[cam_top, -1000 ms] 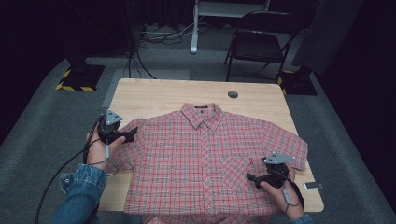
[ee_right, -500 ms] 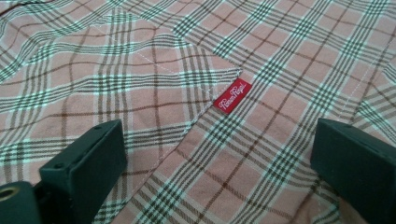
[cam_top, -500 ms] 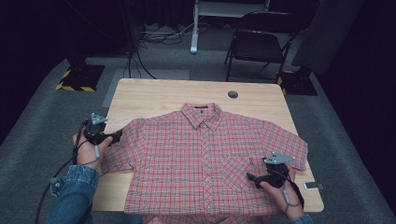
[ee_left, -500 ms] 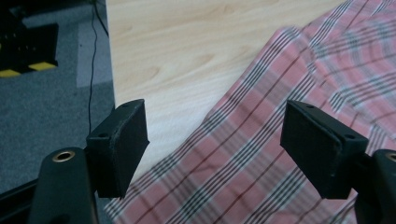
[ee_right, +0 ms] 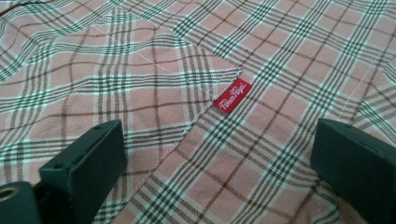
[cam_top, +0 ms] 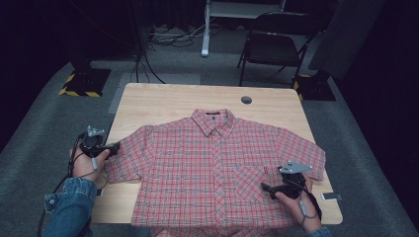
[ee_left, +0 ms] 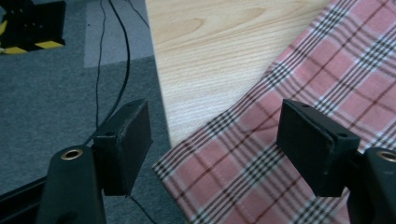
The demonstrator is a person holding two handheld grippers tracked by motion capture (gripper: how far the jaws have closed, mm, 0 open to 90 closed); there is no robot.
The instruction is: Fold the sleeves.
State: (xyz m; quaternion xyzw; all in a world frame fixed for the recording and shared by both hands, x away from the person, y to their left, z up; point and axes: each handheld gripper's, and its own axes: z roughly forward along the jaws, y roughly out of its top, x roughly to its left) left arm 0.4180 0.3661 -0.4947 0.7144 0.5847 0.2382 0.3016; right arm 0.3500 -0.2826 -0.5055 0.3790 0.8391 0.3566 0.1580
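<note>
A red plaid short-sleeved shirt (cam_top: 212, 168) lies flat and buttoned on the wooden table (cam_top: 163, 103), collar toward the far side. My left gripper (cam_top: 116, 147) is at the table's left edge, level with the shirt's left sleeve (cam_top: 128, 158). In the left gripper view the left gripper (ee_left: 217, 140) has just been closing, its jaws still apart. The sleeve's hem corner (ee_left: 243, 172) lies between them, untouched by the pads. My right gripper (cam_top: 266, 187) rests open over the chest pocket. In the right gripper view the right gripper (ee_right: 219, 154) sits just below the pocket's red label (ee_right: 232, 95).
A round cable hole (cam_top: 246, 100) is set in the far part of the table. A small grey item (cam_top: 331, 196) lies near the right front corner. A folding chair (cam_top: 276, 49) and floor cables (cam_top: 143, 59) stand beyond the table.
My left hand has moved left and down, off the sleeve to the table's left edge. The right hand has stayed in place.
</note>
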